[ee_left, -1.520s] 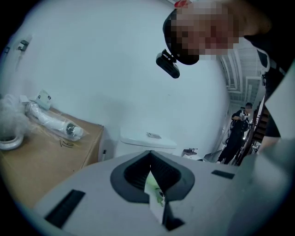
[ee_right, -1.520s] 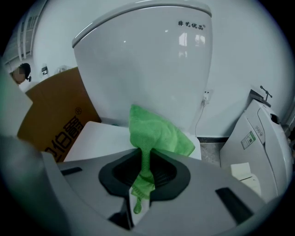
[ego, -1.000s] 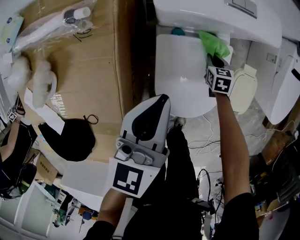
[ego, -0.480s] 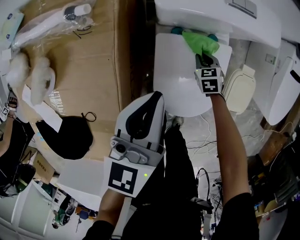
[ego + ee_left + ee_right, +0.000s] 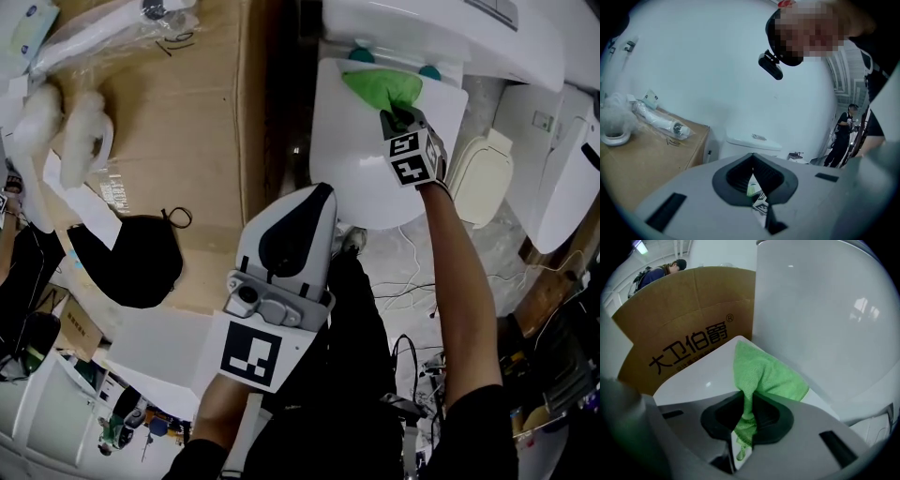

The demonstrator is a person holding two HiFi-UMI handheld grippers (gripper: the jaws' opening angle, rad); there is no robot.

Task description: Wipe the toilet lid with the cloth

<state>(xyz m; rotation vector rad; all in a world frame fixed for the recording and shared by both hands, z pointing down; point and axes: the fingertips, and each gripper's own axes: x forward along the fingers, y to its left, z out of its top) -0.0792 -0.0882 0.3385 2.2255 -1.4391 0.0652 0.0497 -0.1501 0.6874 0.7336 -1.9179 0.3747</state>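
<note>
Wipe stroke travels left along the lid's rear edge.
The grey left gripper (image 5: 314, 202) hangs idle, jaws together on nothing. On the white oval toilet lid (image 5: 361, 169), the green microfibre cloth (image 5: 380, 87) has slid leftward by the hinges, pinched in the right gripper (image 5: 398, 120). The front probably remains unwiped.

Cloth (image 5: 380, 87) on toilet lid (image 5: 361, 169)

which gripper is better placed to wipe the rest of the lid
Right. The right gripper is shut on the green cloth, which lies on the toilet lid; the left gripper holds nothing.
</note>
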